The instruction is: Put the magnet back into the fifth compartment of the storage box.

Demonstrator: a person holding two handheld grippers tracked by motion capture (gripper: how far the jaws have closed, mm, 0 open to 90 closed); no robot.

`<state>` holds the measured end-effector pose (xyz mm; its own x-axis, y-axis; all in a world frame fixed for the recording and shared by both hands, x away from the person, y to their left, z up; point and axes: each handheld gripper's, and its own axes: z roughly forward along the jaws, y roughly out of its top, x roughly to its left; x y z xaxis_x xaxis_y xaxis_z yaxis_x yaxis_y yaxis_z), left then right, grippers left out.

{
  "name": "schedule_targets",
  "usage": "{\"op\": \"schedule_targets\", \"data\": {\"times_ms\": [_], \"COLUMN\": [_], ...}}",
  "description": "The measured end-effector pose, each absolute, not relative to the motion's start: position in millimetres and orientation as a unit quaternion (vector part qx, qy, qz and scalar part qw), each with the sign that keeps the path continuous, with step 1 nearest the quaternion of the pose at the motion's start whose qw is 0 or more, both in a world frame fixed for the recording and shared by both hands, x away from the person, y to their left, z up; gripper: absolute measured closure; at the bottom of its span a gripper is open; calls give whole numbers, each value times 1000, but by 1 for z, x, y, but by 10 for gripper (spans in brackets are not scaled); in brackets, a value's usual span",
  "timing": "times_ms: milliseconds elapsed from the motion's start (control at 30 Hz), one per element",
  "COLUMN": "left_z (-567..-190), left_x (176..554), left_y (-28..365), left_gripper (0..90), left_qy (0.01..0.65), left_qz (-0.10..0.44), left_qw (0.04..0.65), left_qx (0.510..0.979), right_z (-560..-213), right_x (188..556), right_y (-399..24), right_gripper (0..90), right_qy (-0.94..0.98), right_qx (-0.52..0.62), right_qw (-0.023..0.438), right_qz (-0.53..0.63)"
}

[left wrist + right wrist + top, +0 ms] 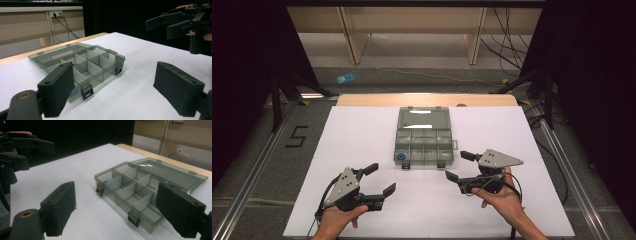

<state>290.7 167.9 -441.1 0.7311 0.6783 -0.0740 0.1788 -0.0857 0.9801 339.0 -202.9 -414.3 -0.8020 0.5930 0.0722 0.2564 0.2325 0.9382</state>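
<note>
2 black grippers, left gripper (378, 180) and right gripper (459, 166), grey triangular plates, trailing cables

Left tongs (379, 179) and right tongs (460, 165) hand-held low, jaws spread wide, gripping nothing.

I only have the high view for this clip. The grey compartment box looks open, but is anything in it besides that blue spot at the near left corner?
Observer: From the right gripper view, the blue item sits in one corner compartment of the box; the other compartments I can see into look empty.
Operator: Are the two front latches undone?
Observer: Yes. The left gripper view shows a black latch hanging off the front wall, free of the lid.
Operator: Is the lid lying flat?
Observer: It rests back on the white table sheet, roughly level, in both gripper views.
</note>
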Motion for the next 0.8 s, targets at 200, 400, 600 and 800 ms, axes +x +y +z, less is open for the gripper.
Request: {"op": "schedule_targets", "data": {"times_ms": [200,400,600,800], "left_z": [-441,-441,-441,-441], "left_x": [291,291,290,290], "left_y": [168,168,168,167], "left_gripper": [161,161,161,161], "left_qy": [302,301,301,301], "left_qz": [206,206,205,205], "left_qw": [604,603,603,604], "left_qx": [709,709,709,709], "right_z": [-417,-418,-420,-422], "right_x": [337,334,331,326], "right_y": [-207,-212,-216,-219], "right_gripper": [174,174,174,174], "right_qy": [769,767,766,761], "right_qx": [280,286,291,293], "right_qw": [155,158,158,160], "right_qz": [553,552,552,556]}}
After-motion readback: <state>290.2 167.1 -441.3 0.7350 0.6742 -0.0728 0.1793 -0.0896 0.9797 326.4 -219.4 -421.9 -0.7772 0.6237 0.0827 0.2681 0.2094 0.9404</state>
